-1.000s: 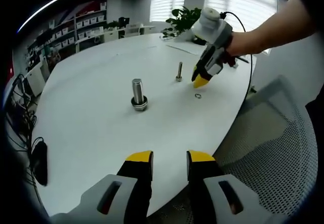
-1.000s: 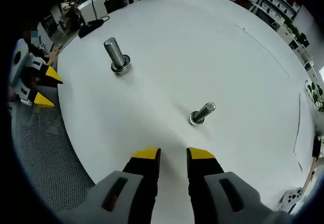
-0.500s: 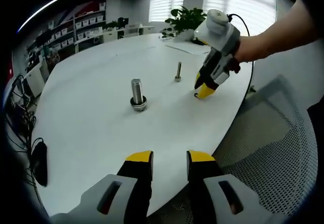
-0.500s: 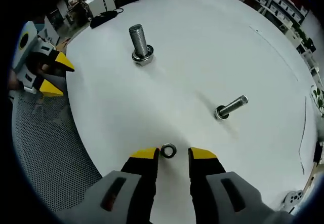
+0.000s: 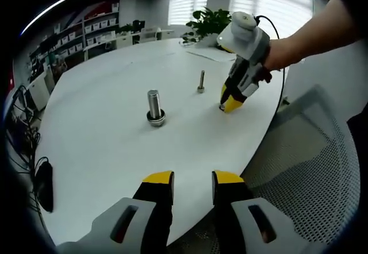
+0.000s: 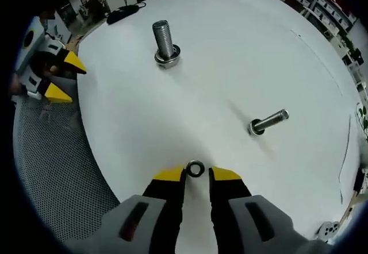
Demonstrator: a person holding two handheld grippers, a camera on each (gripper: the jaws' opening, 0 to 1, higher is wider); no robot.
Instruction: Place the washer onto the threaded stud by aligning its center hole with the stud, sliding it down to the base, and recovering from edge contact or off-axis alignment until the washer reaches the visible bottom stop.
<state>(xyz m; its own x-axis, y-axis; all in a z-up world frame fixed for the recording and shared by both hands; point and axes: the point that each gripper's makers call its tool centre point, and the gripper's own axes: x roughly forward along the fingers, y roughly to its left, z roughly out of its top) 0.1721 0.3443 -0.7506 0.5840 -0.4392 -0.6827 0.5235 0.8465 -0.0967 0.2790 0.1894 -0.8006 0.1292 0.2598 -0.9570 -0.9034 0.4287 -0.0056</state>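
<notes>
Bright daylight from blinds (image 5: 270,1); soft shadows; fisheye-warped edges.

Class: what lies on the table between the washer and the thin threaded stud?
Nothing: in the right gripper view, bare white table separates the washer from the thin stud.

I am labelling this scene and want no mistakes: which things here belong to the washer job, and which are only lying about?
Belong to the job:
- washer, flat on the table, between the right gripper tips
- thin stud
- thick stud, already with a washer at its base

Only lying about:
- papers at the far edge
- mesh chair
- plant
</notes>
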